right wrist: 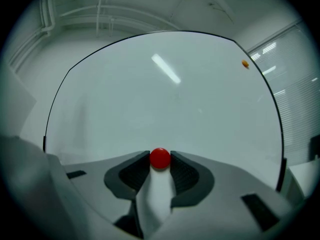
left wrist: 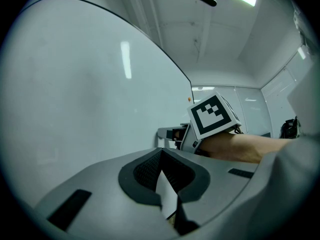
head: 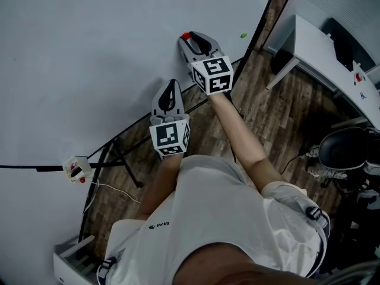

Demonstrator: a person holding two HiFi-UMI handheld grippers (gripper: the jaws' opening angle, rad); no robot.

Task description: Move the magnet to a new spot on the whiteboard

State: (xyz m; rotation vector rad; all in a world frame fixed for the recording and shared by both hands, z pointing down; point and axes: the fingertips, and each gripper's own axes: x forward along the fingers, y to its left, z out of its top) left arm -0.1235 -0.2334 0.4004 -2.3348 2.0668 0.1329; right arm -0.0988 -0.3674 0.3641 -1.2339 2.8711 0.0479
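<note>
A small round red magnet (right wrist: 160, 159) sits against the whiteboard (right wrist: 165, 99), and my right gripper (right wrist: 160, 154) is shut on it, one dark pad pressing each side. In the head view the same magnet (head: 185, 35) shows as a red spot at the tip of the right gripper (head: 187, 40), which touches the lower right part of the whiteboard (head: 89, 58). My left gripper (head: 171, 86) hovers just below and to the left, close to the board's lower edge. In the left gripper view the left gripper (left wrist: 161, 152) has its tips together, with nothing between them.
A small green dot (head: 243, 35) sits near the board's right edge, and an orange dot (right wrist: 244, 63) shows there in the right gripper view. A small white box (head: 74, 168) hangs on the board's rail. A white desk (head: 320, 46) and a black chair (head: 347, 150) stand to the right on the wooden floor.
</note>
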